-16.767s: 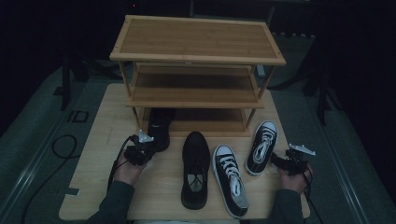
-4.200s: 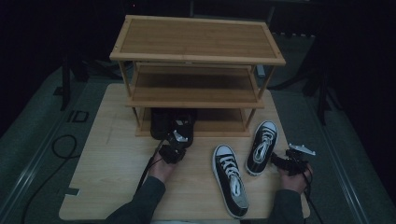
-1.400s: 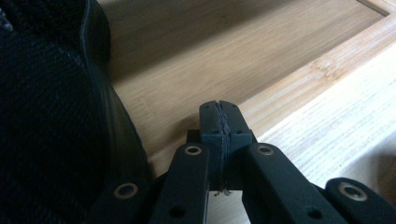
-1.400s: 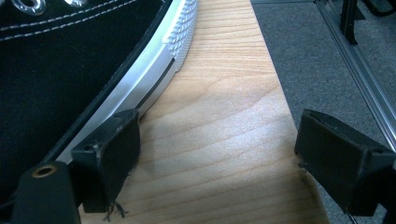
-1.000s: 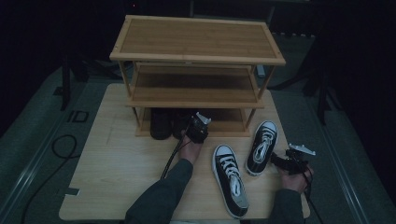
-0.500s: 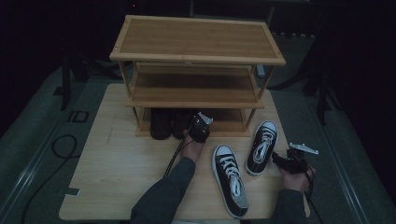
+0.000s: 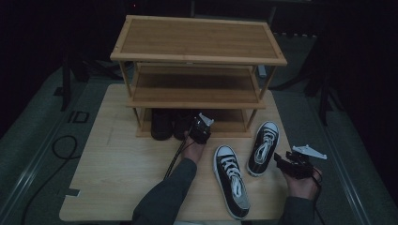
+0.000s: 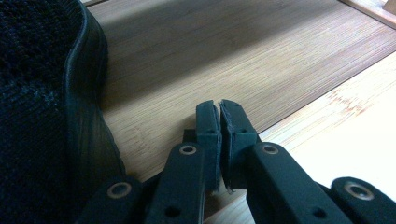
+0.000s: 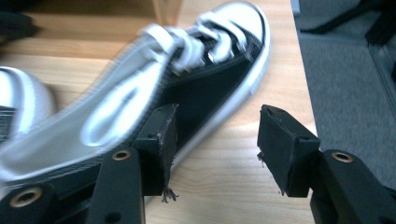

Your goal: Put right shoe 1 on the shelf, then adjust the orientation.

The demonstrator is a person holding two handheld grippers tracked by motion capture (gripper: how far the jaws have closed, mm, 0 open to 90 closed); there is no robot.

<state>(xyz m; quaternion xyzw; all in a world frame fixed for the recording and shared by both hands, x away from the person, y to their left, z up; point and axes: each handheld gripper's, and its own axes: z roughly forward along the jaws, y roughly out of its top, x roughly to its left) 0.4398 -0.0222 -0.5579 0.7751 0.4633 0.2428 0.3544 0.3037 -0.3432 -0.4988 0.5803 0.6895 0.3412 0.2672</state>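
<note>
The left tool (image 8: 218, 122) rests with jaws together; the right tool (image 9: 215, 140) has been narrowing, jaws apart.

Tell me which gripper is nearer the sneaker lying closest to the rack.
Right. The right gripper sits just beside that sneaker, jaws apart, having just been closing. The left gripper is at the rack's bottom shelf, by the black shoes.

A fixed camera above the person's side looks forward and down over the whole desk (image 7: 117, 164), taking in the wooden shoe rack (image 7: 197, 61) at its far end. The left gripper view sits low and very close, looking along its jaws at the rack's bottom shelf (image 8: 210, 56) beside a black shoe (image 8: 42, 107). The right gripper view looks from close range over a black-and-white sneaker (image 9: 187, 88), which the high view shows at right (image 7: 263, 147).
</note>
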